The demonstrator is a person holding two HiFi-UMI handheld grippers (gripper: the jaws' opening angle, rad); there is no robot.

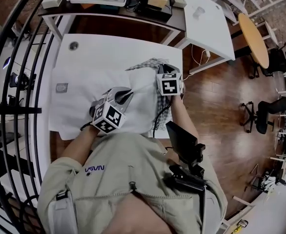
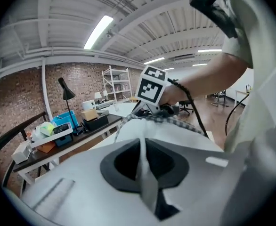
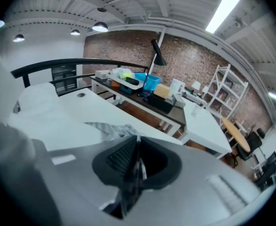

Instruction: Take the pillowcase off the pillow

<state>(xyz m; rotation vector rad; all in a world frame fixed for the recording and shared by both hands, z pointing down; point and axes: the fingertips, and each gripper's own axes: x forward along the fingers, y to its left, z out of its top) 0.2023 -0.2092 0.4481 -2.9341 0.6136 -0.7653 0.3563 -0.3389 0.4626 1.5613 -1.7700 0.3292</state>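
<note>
Left claw is pinching a white pillowcase fold mid-tabletop; at its two o'clock, right claw is clamping the checked pillow.

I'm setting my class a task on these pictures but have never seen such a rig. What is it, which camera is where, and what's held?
A person holds a two-jaw tool in each hand. One camera looks down from their head; one rides on each tool. On the white table lies a white fabric pillowcase, a grey checked pillow showing at its far end. The left tool is shut on the pillowcase, the right tool on the checked pillow.
</note>
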